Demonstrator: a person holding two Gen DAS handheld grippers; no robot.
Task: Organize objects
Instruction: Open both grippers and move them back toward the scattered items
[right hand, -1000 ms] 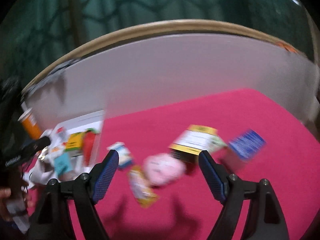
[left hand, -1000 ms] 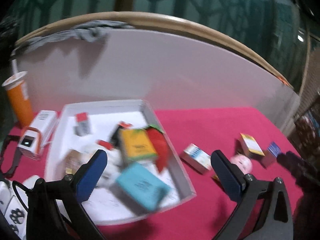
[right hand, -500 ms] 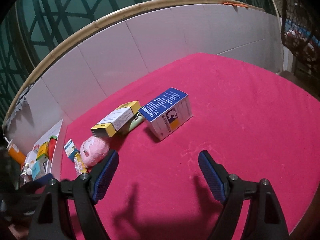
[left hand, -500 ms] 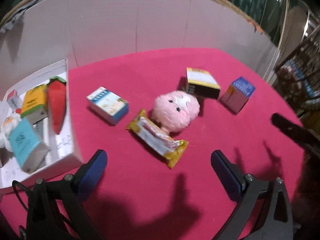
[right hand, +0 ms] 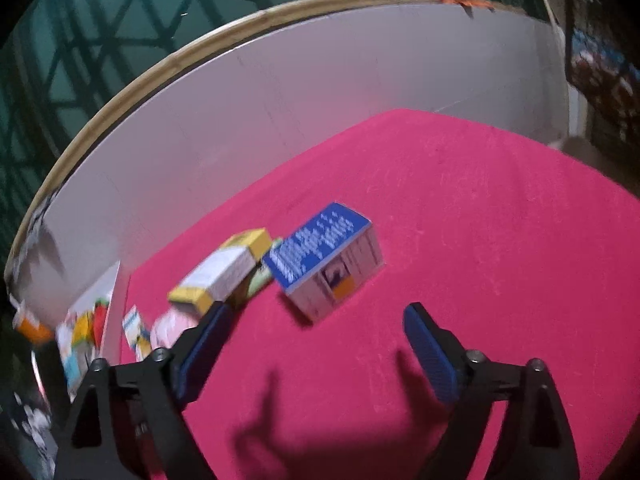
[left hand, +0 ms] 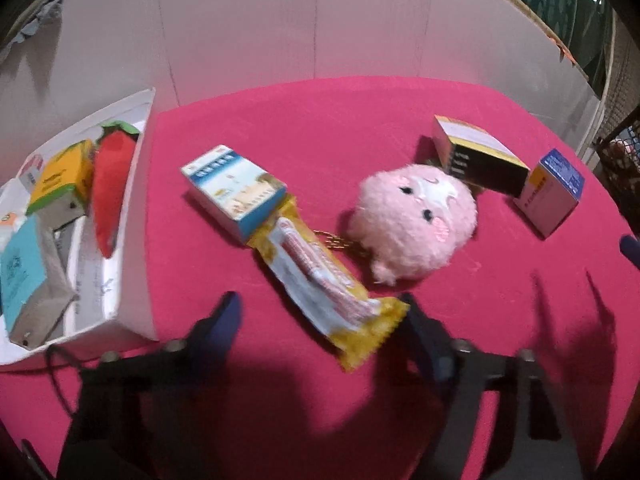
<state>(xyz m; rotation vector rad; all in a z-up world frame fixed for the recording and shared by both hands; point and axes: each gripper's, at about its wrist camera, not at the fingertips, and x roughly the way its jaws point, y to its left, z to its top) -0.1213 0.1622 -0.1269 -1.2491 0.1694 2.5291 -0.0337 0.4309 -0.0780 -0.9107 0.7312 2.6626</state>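
On the pink cloth, my left gripper [left hand: 320,324] is open and empty, its fingers either side of the near end of a yellow snack packet [left hand: 320,276]. A blue-and-white carton [left hand: 234,190] touches the packet's far end. A pink plush toy [left hand: 416,220] lies to its right, then a yellow-and-black box [left hand: 476,156] and a blue-topped box [left hand: 554,190]. My right gripper [right hand: 316,336] is open and empty, just short of the blue-topped box [right hand: 328,256]; the yellow box [right hand: 224,276] lies to its left.
A white tray [left hand: 132,264] at the left holds a red strawberry toy [left hand: 110,184], a yellow box [left hand: 60,180], a teal box [left hand: 22,272] and other items. A white curved wall [left hand: 320,24] rings the table's far side. An orange cup [right hand: 32,326] stands beyond the tray.
My left gripper swung from over the tray to the right and came down close to the snack packet. My right gripper moved right and closed in on the blue-topped box.
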